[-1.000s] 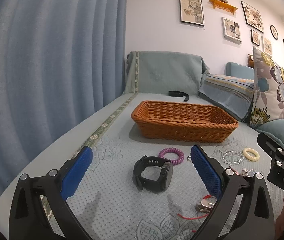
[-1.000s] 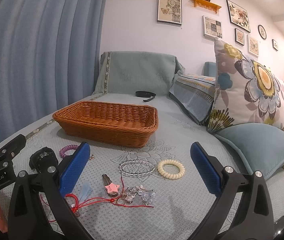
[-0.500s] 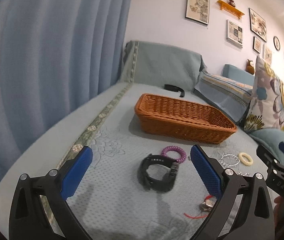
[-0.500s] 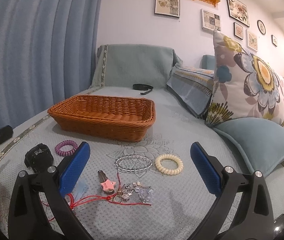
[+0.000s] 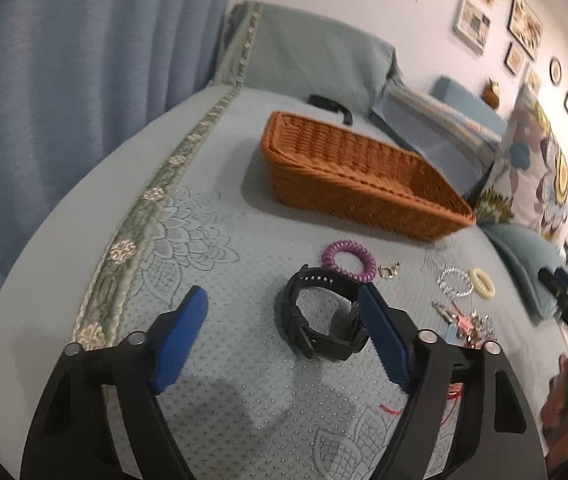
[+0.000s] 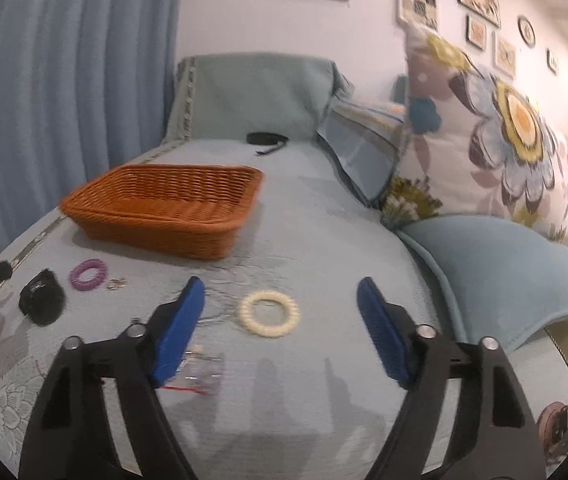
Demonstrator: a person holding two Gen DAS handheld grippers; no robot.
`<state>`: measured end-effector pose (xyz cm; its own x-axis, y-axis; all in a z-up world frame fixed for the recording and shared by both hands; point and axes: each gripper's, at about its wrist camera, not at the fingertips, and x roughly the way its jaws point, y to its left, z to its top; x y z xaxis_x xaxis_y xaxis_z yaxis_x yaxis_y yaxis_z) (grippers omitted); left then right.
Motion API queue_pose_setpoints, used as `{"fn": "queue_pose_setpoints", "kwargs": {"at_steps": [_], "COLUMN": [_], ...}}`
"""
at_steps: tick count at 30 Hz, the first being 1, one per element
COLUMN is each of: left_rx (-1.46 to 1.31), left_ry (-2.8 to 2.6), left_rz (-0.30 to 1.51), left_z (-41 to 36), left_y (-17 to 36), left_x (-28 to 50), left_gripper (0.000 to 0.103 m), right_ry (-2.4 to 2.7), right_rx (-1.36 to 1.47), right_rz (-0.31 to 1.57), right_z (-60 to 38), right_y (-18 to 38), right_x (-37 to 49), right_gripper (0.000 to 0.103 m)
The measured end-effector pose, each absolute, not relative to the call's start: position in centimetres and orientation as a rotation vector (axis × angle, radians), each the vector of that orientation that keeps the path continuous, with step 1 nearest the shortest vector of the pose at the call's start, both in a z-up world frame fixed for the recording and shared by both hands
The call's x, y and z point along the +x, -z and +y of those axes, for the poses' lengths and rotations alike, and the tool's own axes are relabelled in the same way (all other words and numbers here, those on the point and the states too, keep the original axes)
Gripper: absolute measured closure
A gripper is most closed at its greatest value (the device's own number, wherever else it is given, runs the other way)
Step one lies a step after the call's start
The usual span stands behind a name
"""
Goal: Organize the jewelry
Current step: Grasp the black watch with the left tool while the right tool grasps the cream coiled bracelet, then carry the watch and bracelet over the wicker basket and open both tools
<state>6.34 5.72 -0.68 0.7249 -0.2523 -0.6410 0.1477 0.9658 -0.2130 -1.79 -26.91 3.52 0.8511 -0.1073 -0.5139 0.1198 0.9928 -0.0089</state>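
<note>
A black watch (image 5: 319, 320) lies on the blue-grey bedspread (image 5: 220, 360) between the fingers of my left gripper (image 5: 280, 294). It sits close to the right pad, and the left pad stands well clear. The jaws are closing. A cream ring (image 6: 270, 314) lies flat between the fingers of my right gripper (image 6: 280, 282), untouched, and those jaws are closing too. A purple coil tie (image 5: 347, 260), a small gold clasp (image 5: 388, 270), a clear bead bracelet (image 5: 455, 282) and a pink-star keychain (image 5: 467, 324) lie nearby. The wicker basket (image 5: 363, 176) stands behind them.
A floral pillow (image 6: 483, 140) and a blue cushion (image 6: 503, 272) bound the right side. A blue curtain (image 5: 64, 80) hangs along the left edge. A black strap (image 6: 266, 140) lies beyond the basket. A hand (image 5: 563, 400) shows at the lower right.
Both grippers tipped downward, moved in over the spread and narrowed their jaws. The watch now lies between the left fingers. The right gripper shifted right, so the cream ring is centred between its fingers.
</note>
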Motion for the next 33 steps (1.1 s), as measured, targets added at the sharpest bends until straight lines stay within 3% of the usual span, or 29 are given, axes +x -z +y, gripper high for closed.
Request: {"fn": "queue_pose_setpoints", "kwargs": {"at_steps": [3,6,10,17,22,24,26,33], "left_rx": [-0.145,-0.134,-0.138,-0.123,-0.089,-0.058,-0.035,-0.035], "left_ry": [0.237,0.264,0.31,0.347,0.32,0.299,0.302,0.316], "left_rz": [0.772,0.835,0.877,0.921,0.922,0.919,0.915,0.826], "left_z": [6.0,6.3,6.3,4.9,4.3,4.1,3.7,3.2], "left_y": [1.2,2.0,2.9,4.1,4.3,4.4,4.4,3.1], "left_x": [7.5,9.0,10.3,11.2,11.7,11.8,11.6,9.5], "left_gripper": [0.033,0.047,0.048,0.056,0.067,0.075,0.091,0.094], "right_ry": [0.124,0.079,0.027,-0.001,-0.019,-0.02,-0.021,-0.059], "right_rx": [0.078,0.156,0.183,0.142,0.112,0.089,0.068,0.037], "right_rz": [0.617,0.728,0.816,0.887,0.914,0.913,0.906,0.828], "right_z": [-30.1,-32.5,-32.7,-31.3,-30.6,-30.1,-29.6,-28.5], "right_y": [-2.9,-1.3,0.9,2.7,3.2,3.2,3.1,1.6], "right_x": [-0.3,2.3,4.9,7.1,7.5,7.6,7.5,5.8], "right_gripper": [0.046,0.054,0.066,0.073,0.09,0.092,0.092,0.094]}}
